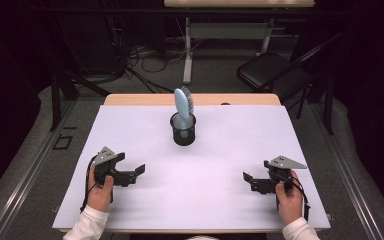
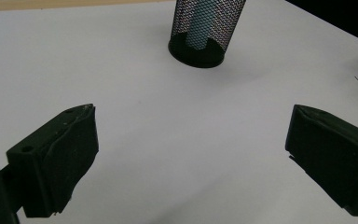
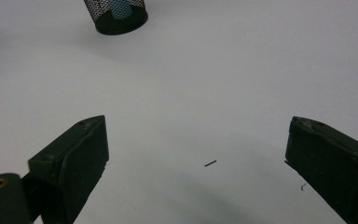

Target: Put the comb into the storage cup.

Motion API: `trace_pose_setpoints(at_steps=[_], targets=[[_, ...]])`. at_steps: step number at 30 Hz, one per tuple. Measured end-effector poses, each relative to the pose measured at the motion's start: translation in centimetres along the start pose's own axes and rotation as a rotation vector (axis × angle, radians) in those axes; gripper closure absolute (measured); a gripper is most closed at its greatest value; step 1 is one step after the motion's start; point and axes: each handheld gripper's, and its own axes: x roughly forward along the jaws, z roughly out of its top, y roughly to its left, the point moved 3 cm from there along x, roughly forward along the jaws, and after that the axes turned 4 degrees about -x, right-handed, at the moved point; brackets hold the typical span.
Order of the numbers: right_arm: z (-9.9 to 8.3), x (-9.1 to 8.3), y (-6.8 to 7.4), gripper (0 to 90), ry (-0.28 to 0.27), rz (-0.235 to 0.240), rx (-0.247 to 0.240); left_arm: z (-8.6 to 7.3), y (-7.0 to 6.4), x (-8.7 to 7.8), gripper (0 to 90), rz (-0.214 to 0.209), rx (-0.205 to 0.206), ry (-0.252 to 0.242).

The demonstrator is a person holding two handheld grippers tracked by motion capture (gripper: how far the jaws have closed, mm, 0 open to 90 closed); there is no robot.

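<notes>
A black mesh cup [image 1: 183,130] stands upright near the middle of the white table cover [image 1: 130,130]. A light blue brush [image 1: 182,106] stands in it, bristles facing right. The cup [image 2: 207,29] is far ahead of my left gripper [image 2: 191,126], and the cup [image 3: 116,15] shows at the upper left of the right gripper view. My left gripper [image 1: 131,171] rests near the front left, open, nothing between its jaws. At the front right, my right gripper [image 1: 250,180] is open and holds nothing; in its own view the right gripper [image 3: 196,135] has bare cover between the jaws.
A tiny dark speck [image 3: 209,163] lies on the cover between the right jaws. Beyond the table's far edge stand a black folding chair [image 1: 275,70], cables on the floor [image 1: 145,62] and another table's white leg [image 1: 188,47].
</notes>
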Motion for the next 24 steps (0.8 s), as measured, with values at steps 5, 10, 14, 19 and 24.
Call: trace_pose_setpoints(at_steps=[5,10,14,19,24], targets=[[0.03,0.05,0.18,5.5,-0.005,0.001,0.001,-0.04,-0.02,0.03,2.8,-0.001,0.001,0.002],[0.02,0.05,0.17,5.5,-0.005,0.0,0.001,-0.05,-0.02,0.05,2.8,-0.002,0.002,0.003],[0.02,0.05,0.17,5.5,-0.005,0.0,0.0,-0.06,-0.01,0.05,2.8,-0.001,-0.001,0.002],[0.04,0.01,0.12,5.5,-0.005,-0.001,-0.003,-0.04,0.04,0.02,2.8,-0.003,-0.003,0.0],[0.04,0.0,0.05,5.5,-0.007,-0.002,-0.002,-0.01,0.12,0.01,2.8,-0.002,-0.005,-0.002]])
